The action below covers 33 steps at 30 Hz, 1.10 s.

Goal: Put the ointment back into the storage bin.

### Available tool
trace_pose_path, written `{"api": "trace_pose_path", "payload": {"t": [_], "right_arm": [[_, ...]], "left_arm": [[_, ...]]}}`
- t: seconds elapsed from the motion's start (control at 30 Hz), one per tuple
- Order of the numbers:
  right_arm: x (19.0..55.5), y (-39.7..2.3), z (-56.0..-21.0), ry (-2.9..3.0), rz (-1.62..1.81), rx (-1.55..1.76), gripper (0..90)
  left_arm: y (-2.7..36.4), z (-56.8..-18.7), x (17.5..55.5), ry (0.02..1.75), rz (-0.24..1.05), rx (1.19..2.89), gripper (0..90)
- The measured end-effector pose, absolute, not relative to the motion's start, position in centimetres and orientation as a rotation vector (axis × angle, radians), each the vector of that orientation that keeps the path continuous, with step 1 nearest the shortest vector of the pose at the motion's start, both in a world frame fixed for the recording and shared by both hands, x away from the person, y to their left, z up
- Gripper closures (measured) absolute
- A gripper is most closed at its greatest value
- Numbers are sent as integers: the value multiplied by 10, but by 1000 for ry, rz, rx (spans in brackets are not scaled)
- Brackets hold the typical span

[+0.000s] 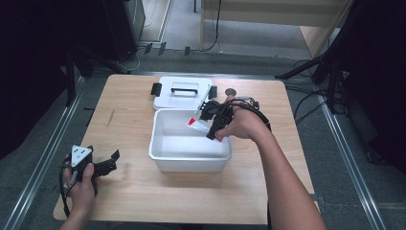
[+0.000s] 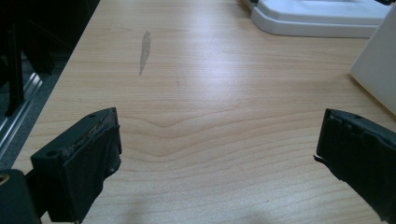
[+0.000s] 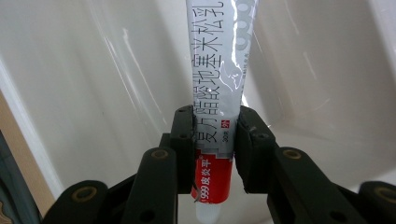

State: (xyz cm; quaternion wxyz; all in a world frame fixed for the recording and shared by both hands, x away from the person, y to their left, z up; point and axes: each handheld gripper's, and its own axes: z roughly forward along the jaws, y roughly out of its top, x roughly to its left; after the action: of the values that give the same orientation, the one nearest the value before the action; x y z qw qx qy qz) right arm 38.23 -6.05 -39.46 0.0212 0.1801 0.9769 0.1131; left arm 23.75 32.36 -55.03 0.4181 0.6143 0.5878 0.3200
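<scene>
Pale wood-grain tabletop point(image 1: 134, 120), grey smear point(image 2: 144, 45) on it toward the left edge. Left gripper point(image 1: 113, 161) sits low at the near-left of the table, held in the left hand point(image 1: 80, 184), grey three-cornered plate on top. In the left gripper view its jaws stand wide apart, bare wood between them, nothing gripped.

Centre: white rectangular plastic bin point(image 1: 189, 160), lid off. Flat white plastic lid with a black handle and black side clips point(image 1: 182, 93) lies on the table just behind the bin, touching its far rim or very close; cannot tell which. Small round grey disc point(image 1: 231, 91) just right of the lid.

Right gripper point(image 1: 211, 127) is over the bin's far-right part, pointing down into it, in the right hand point(image 1: 246, 123). Jaws clamped on a white squeeze tube with a red band point(image 3: 215, 93). In the right gripper view the pads pinch the tube from both sides close to its red end; the long white part runs up and away past the jaw tips toward the bin's inner wall. In the high view the tube hangs tilted inside the bin opening, red tip at upper left.

Print on the tube: black Chinese characters along its length, "999" in white on the red band, small "30g"-like mark, too small to be sure.
</scene>
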Motion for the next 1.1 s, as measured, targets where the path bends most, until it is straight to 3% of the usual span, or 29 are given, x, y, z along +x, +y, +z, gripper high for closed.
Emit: {"api": "trace_pose_path", "payload": {"t": [1.1], "right_arm": [[379, -38, -437, 3077, 222, 502, 720]], "left_arm": [[324, -550, 238, 1478, 796, 1540, 6]]}}
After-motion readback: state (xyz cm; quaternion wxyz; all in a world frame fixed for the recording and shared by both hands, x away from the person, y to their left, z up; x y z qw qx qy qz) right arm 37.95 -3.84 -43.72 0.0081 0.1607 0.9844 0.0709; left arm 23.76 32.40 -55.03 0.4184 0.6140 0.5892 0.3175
